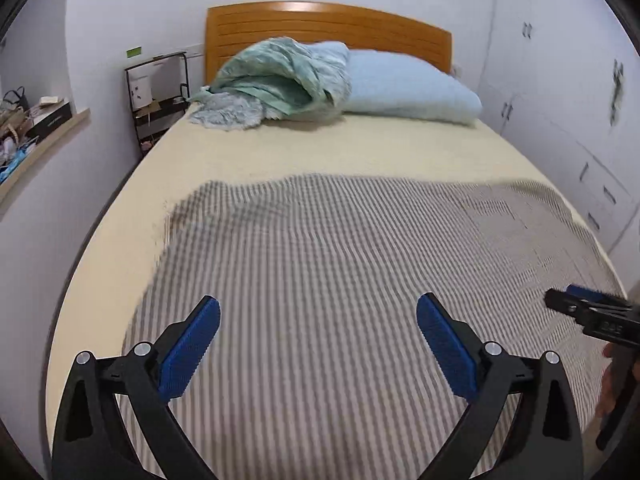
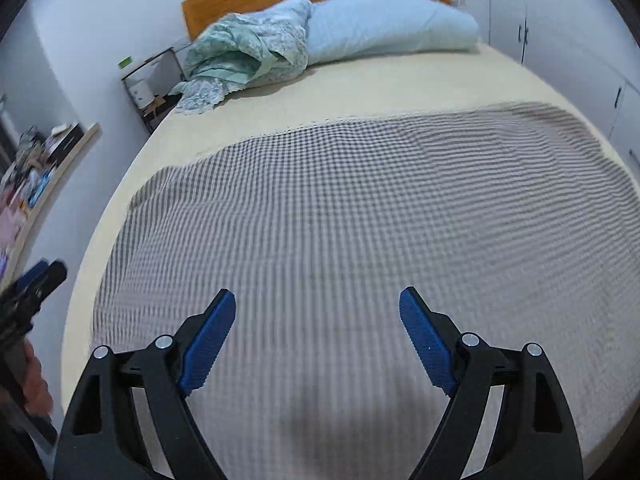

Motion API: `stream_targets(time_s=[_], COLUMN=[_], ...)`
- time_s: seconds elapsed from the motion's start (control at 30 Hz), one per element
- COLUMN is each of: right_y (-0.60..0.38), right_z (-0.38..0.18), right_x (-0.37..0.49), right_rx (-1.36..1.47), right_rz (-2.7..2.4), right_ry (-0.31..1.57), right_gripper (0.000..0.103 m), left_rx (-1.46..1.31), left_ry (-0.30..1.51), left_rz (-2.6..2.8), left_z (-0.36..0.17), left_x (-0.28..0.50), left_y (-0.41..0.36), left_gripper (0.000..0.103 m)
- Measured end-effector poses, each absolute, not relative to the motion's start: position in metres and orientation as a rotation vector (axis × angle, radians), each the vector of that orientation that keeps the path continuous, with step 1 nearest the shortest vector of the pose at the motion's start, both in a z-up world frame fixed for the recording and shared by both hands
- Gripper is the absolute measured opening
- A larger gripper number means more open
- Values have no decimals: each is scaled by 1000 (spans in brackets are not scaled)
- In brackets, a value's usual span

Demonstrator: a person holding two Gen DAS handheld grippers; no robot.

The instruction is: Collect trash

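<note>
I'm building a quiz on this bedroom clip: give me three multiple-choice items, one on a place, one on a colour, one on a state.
1. Where does the crumpled green lace-trimmed blanket lie?
A. at the headboard end
B. at the foot end
C. on the floor

2. What colour is the long pillow?
A. red
B. pale blue
C. black

3. How do the left tongs stand?
A. shut on trash
B. shut, empty
C. open, empty

Key:
1 A, the crumpled green lace-trimmed blanket sits by the curved wooden headboard.
2 B, the long pillow is pale blue.
3 C, the left tongs are spread over the grey checked cloth.
</note>
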State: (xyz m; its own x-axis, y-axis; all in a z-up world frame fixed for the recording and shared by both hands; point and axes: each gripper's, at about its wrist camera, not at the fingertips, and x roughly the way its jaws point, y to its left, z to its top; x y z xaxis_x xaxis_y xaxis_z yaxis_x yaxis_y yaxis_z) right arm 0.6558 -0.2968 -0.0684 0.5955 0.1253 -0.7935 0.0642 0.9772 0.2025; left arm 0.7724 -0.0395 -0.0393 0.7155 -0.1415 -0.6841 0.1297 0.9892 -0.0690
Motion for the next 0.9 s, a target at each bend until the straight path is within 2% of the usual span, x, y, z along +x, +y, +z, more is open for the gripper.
stream_targets(time_s=[0.2,0.27,0.4,0.57,0.9], right_y=[-278,-273,-259,-248,-257], right_z=[-87,-86,-73,-64,-56], right_x=[725,734,735,704,651], right_rx=[344,311,172,27,41], right_rz=[0,-22,9,-8,-53], right_ry=[1005,943,708,456,376], right_gripper=[80,80,80,80,80], left_rx=[-82,-68,-17,-66,-61], left_ry=[756,727,550,390,294], left_rz=[-116,-119,-103,-128,-162], left_z=[-63,-66,-69,-65,-48], left_x=[828,831,829,810,746], left_y=[-8,-8,-10,-5,-12], left_gripper=[96,96,96,96,96])
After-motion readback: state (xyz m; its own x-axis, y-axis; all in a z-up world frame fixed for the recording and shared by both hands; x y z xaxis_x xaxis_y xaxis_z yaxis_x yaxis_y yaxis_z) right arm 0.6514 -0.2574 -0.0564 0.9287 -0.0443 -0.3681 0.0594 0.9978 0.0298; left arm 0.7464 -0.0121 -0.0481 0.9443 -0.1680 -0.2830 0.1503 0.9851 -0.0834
